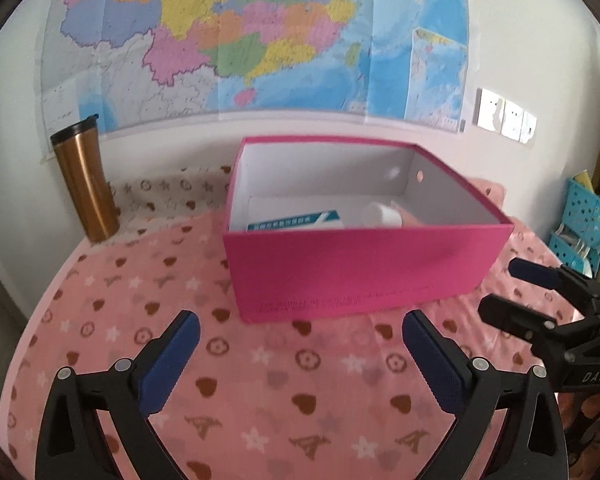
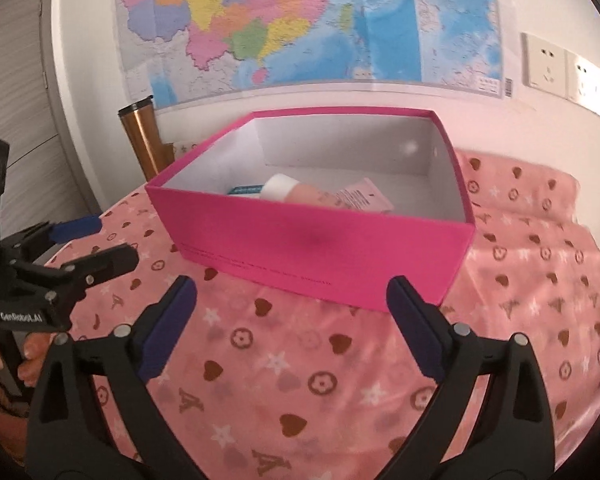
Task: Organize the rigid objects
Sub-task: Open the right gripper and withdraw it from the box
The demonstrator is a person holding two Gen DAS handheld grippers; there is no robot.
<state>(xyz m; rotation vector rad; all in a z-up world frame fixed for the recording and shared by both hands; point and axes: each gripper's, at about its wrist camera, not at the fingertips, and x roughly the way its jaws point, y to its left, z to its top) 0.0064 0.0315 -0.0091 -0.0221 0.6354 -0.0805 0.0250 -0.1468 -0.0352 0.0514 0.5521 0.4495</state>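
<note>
Left gripper [image 1: 300,332] and right gripper [image 2: 292,300] spread wide, empty, above fleecy patterned blanket [image 1: 260,380], rectangular pink cardboard box [image 1: 360,272]

"DAS" on the right gripper [image 1: 500,292]; "GenRobot.AI", somewhat blurred, on the left gripper [image 2: 116,240].

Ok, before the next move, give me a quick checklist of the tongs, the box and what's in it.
1. Left tongs open, nothing between them: ok.
2. Right tongs open, nothing between them: ok.
3. Pink box upright on the blanket, top open: ok.
4. Tube and carton lying inside the box: ok.
5. More items left to put away: cannot tell; only the tumbler stands outside, by the wall.
</note>
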